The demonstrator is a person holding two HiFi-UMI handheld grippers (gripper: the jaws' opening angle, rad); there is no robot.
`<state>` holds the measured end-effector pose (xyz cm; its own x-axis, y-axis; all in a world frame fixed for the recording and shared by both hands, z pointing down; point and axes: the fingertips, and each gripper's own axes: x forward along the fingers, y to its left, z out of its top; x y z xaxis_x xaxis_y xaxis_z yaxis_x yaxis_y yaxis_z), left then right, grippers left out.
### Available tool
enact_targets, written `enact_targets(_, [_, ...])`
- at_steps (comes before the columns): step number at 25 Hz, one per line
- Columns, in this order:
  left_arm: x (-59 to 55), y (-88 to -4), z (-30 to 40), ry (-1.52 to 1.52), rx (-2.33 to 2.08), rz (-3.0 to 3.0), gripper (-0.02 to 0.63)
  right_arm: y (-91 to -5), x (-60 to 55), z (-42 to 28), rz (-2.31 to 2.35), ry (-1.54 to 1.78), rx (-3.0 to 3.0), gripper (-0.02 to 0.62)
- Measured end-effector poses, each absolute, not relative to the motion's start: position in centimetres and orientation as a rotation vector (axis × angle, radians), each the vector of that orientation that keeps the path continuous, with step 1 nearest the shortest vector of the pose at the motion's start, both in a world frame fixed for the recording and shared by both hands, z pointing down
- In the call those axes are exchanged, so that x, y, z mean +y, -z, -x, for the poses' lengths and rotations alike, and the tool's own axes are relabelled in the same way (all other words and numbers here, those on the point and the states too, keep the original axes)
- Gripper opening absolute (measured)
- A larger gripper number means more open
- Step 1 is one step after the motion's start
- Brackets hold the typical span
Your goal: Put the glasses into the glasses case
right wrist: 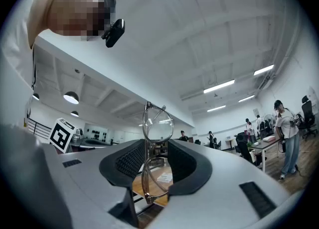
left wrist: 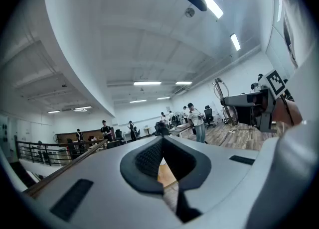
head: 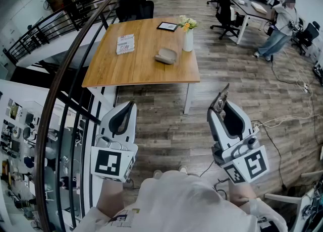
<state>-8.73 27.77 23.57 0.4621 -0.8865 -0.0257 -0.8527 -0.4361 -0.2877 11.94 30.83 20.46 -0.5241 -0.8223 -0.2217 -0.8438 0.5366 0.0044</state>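
Note:
My right gripper [head: 222, 96] is held out in mid-air over the wood floor, shut on a pair of thin metal-framed glasses [head: 220, 103]. In the right gripper view the glasses [right wrist: 157, 124] stand on edge between the black pads, one lens above the other. The glasses case [head: 166, 55], a beige open shell, lies far ahead on the wooden table [head: 136, 72]. My left gripper [head: 131, 105] is beside the railing, shut, with nothing in it. Its pads [left wrist: 147, 158] meet at the tip in the left gripper view.
On the table stand a white vase with flowers [head: 187, 38], a booklet [head: 125, 44] and a dark tablet [head: 167, 26]. A curved black railing [head: 70, 82] runs along my left. Cables [head: 282, 121] trail over the floor at right. People [head: 280, 26] and office chairs are at the far desks.

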Motion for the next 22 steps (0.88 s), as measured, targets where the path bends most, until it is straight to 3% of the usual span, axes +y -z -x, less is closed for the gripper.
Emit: enact_targets(22, [27.3,-24.8,1.9,0.301,1.500,2.476,0.017,-22.7,29.4,-19.4,1.424,-0.066,2.618,0.167])
